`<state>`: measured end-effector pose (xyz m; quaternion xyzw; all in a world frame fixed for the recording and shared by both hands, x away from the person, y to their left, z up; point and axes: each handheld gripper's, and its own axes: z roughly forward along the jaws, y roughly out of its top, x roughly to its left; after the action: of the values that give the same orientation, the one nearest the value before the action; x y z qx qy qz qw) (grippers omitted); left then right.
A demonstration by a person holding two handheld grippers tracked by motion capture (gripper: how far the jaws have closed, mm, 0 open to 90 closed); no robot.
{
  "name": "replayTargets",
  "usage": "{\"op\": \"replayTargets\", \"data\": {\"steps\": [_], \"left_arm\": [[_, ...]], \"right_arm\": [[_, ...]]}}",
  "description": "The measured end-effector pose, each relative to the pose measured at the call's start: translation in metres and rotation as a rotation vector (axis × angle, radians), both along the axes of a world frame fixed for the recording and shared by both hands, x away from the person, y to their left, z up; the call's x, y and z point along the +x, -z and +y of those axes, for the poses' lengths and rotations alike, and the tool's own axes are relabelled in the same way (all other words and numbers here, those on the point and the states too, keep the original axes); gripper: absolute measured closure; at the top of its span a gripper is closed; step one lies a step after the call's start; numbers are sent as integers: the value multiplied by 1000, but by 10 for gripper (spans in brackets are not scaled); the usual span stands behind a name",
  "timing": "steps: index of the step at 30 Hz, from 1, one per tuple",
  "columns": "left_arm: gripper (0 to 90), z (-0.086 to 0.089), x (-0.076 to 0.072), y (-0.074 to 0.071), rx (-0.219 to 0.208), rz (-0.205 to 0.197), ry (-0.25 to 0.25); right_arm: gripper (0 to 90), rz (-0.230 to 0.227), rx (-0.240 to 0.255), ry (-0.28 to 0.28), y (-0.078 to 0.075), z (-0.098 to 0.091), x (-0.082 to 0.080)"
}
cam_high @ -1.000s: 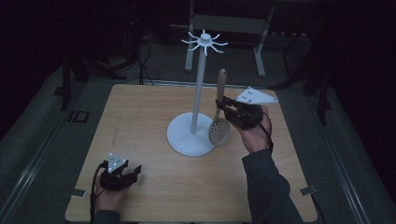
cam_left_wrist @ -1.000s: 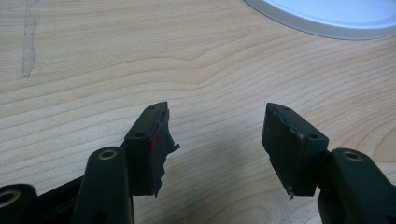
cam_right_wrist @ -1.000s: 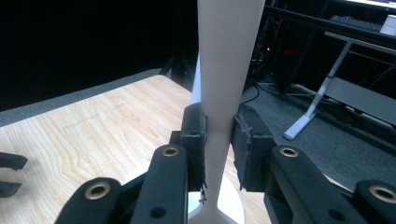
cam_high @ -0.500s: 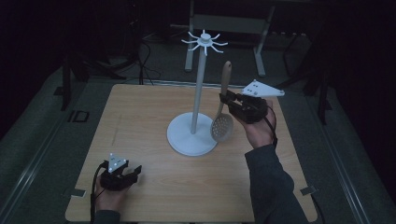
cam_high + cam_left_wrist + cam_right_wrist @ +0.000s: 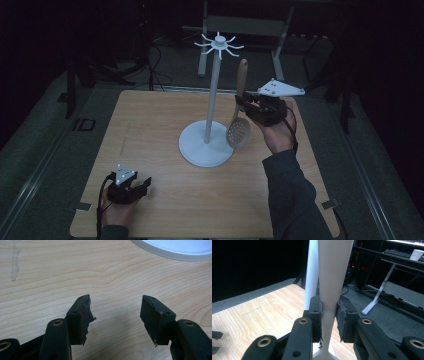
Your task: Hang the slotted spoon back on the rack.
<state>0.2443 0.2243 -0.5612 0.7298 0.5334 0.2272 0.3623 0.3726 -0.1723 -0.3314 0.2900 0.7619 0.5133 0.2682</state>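
Right claw clamped on slotted spoon handle; left claw open, empty.

The room is dim, nearly black at the edges. A pale wooden counter stands on grey floor. Behind it a grey metal desk frame stands with cables trailing beside it. A white paper cup sits on a dark desk.
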Motion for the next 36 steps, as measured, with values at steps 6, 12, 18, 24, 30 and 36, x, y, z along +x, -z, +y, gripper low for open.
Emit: {"op": "replayTargets", "data": {"steps": [6, 12, 18, 24, 30, 36], "left_arm": [[418, 1, 0, -1, -3, -1, -1], [417, 1, 0, -1, -3, -2, -1], [416, 2, 0, -1, -5, -2, -4], [416, 2, 0, -1, -4, -2, -5], [416, 2, -1, -1, -4, -1, -4], [416, 2, -1, -1, -4, -1, -4]], "right_arm": [[753, 4, 9, -2, -3, 4, 3], [753, 9, 12, -5, -7, 5, 7], [753, 19, 6, -8, -9, 9, 10], [753, 36, 5, -12, -8, 11, 14], [753, 43, 6, -13, -7, 14, 16], [753, 48, 2, -13, -8, 17, 19]]}}
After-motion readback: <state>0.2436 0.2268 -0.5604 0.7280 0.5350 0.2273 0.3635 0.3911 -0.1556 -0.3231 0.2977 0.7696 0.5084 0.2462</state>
